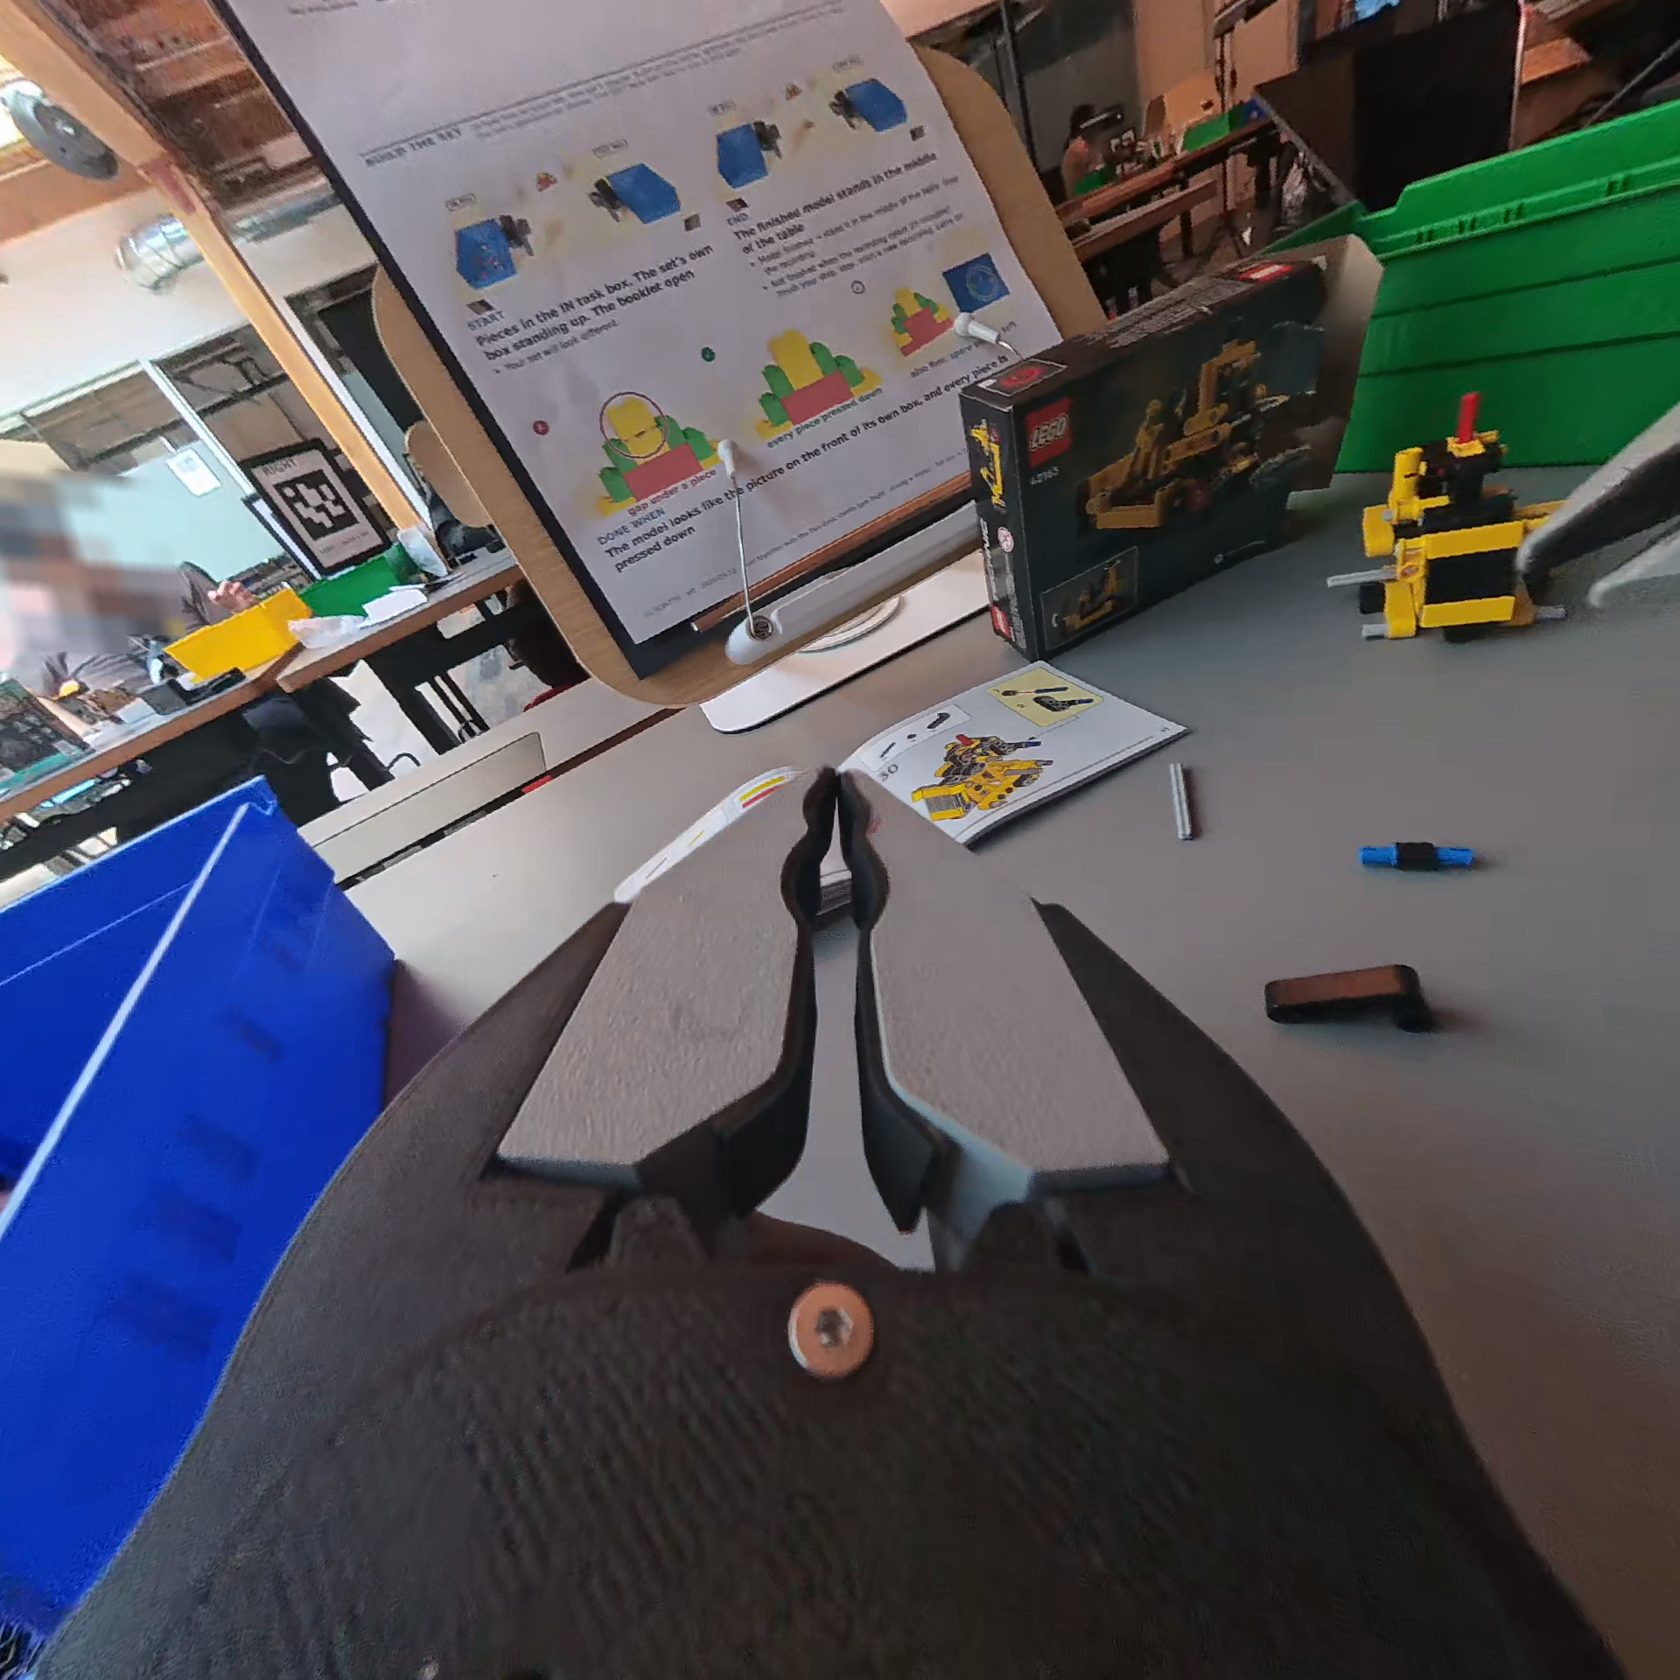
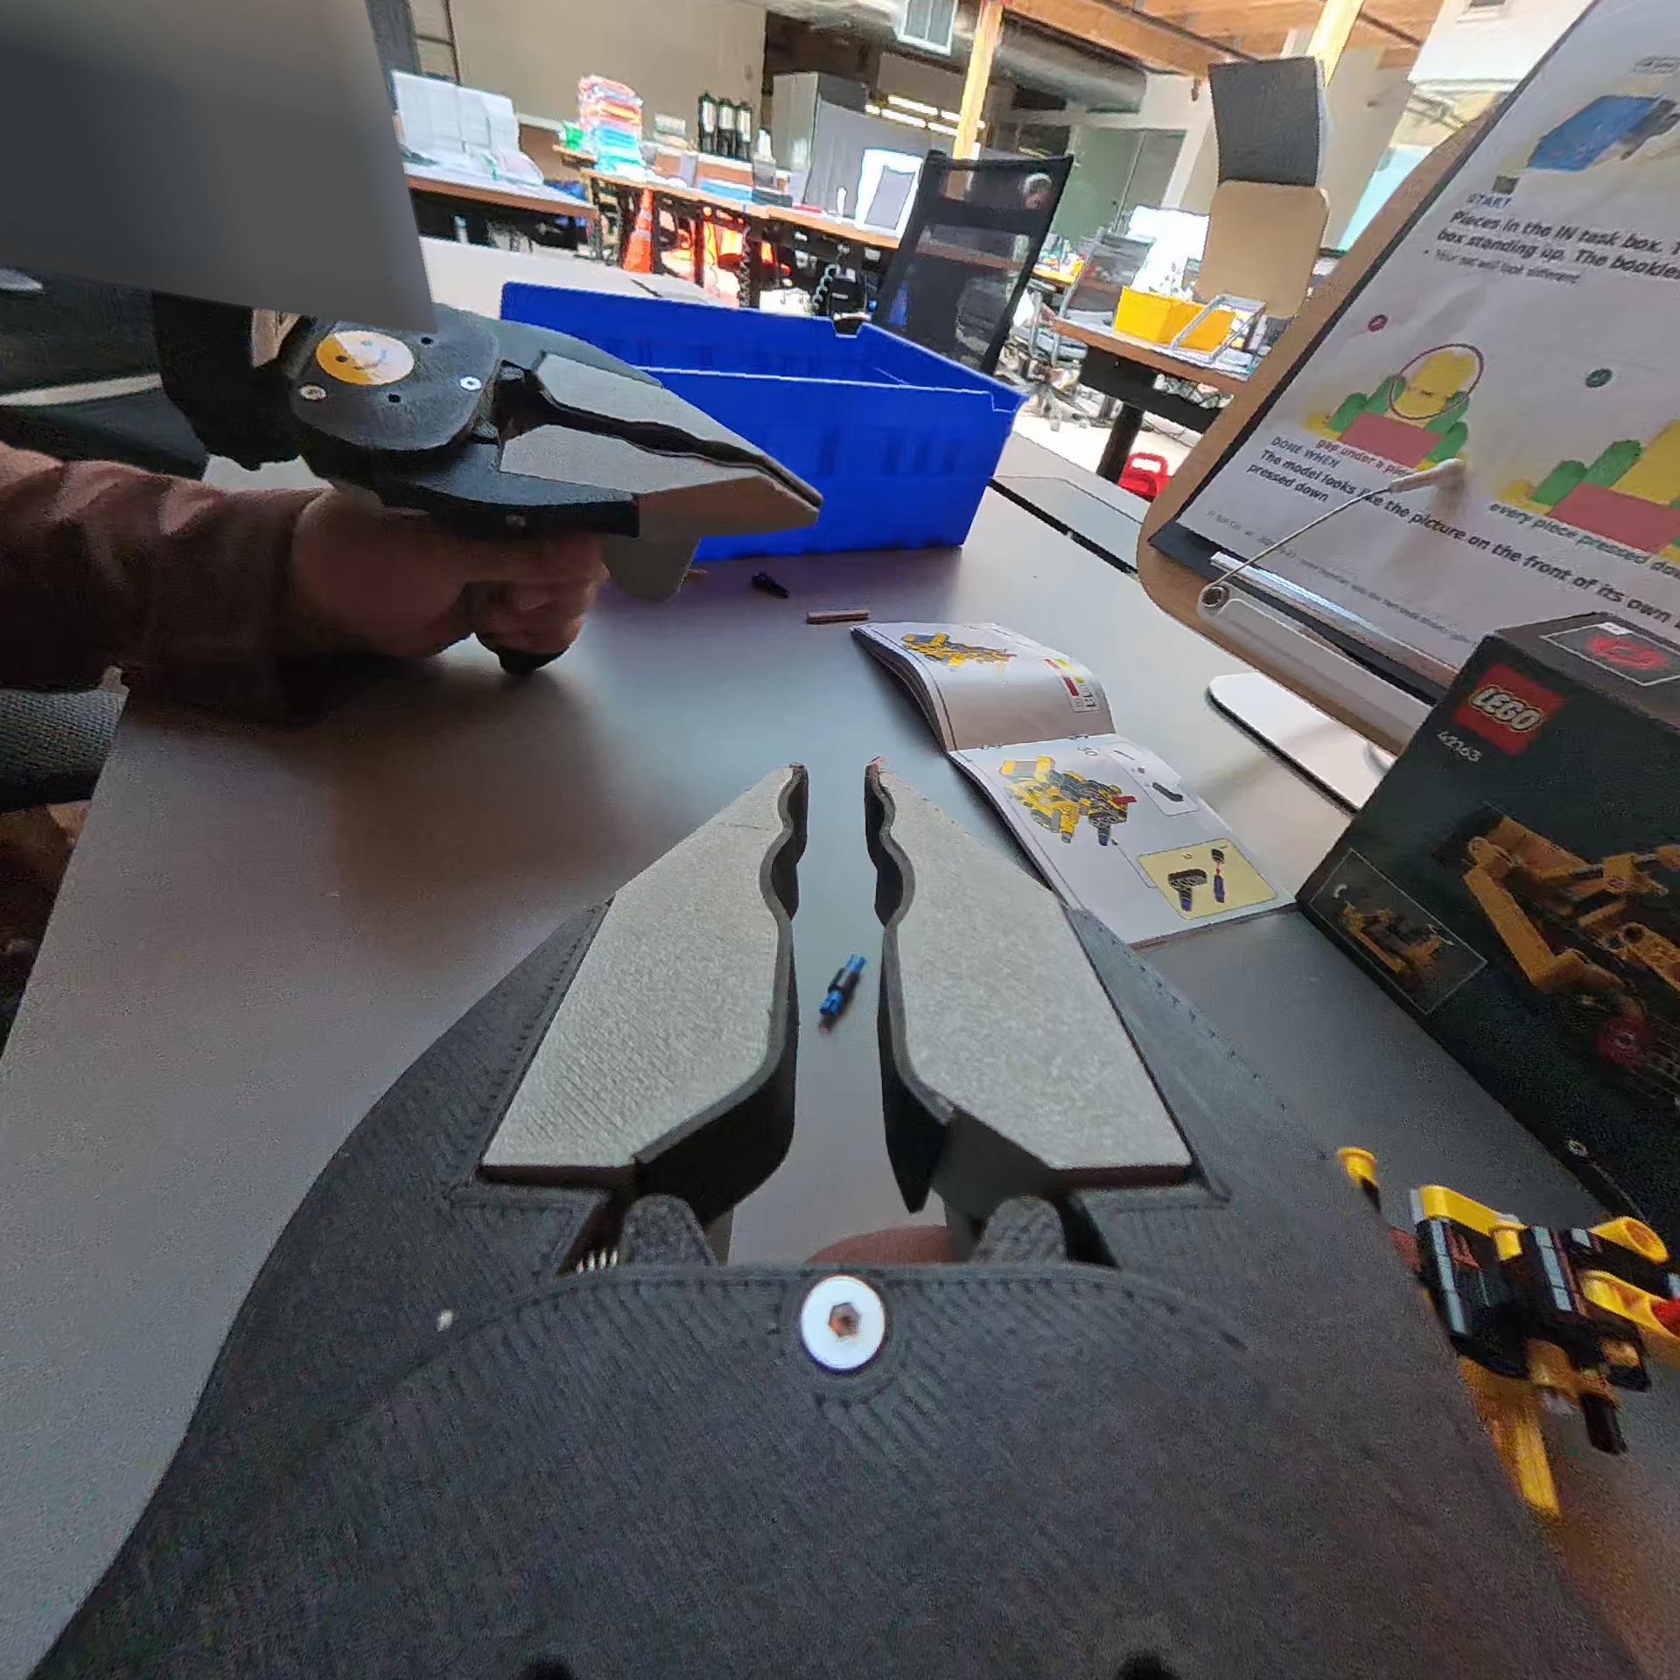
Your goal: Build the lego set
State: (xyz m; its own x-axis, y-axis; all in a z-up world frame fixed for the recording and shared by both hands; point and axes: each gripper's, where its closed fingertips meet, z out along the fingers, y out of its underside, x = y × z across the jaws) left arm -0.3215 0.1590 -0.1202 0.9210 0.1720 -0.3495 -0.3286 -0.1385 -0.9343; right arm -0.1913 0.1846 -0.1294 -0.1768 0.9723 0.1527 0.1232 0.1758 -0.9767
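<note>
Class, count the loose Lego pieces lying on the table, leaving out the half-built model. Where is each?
5: a grey axle beside the booklet, a blue-and-black pin, a black beam, and a small black pin and brown rod near the blue bin. Others may be hidden.

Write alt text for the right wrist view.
The right gripper, jaws slightly apart and empty, hovers over a grey table above a small blue-and-black pin. Beyond lie an open booklet and blue bin; the shut left gripper is at left, the half-built yellow model at lower right.
</note>
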